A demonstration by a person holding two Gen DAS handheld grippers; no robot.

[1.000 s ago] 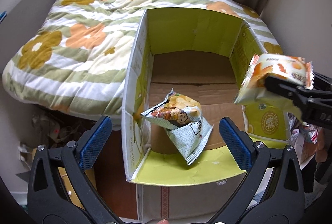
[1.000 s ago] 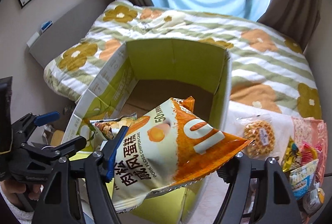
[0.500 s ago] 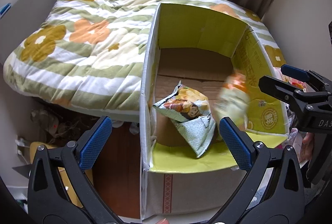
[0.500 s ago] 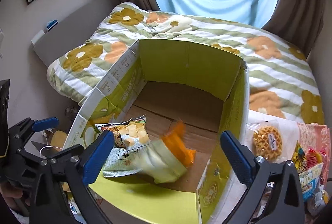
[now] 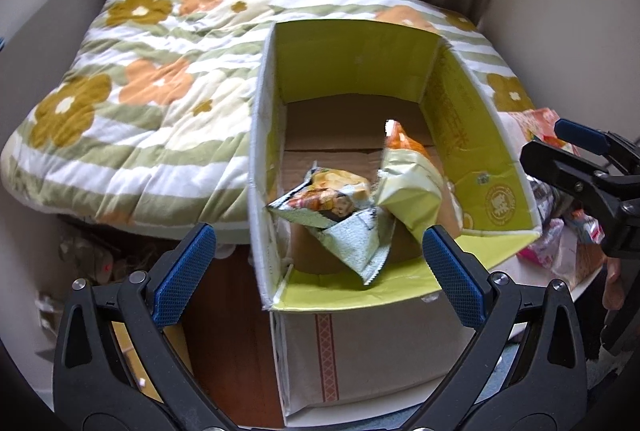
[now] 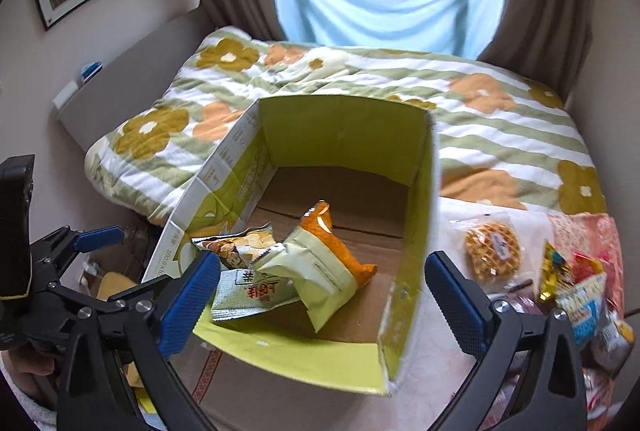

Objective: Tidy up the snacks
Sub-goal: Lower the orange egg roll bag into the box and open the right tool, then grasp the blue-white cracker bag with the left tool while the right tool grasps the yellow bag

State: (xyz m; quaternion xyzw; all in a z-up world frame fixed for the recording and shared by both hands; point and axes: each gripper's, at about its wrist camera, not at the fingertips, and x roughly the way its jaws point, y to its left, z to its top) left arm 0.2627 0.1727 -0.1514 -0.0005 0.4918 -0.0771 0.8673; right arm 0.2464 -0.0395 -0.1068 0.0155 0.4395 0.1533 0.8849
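Right wrist view, left to right: my left gripper (image 6: 86,243), jaws apart, empty; box (image 6: 344,135) at centre with two snack packs (image 6: 280,271) lying inside; my right gripper (image 6: 322,295), wide open, empty; loose snacks (image 6: 576,283) at lower right.

Floral quilt (image 6: 500,127) covering bed, snacks (image 6: 576,283) alongside

The left gripper (image 5: 318,271) and the right gripper (image 6: 322,295) are both gaping wide with nothing between their blue pads (image 6: 192,301).
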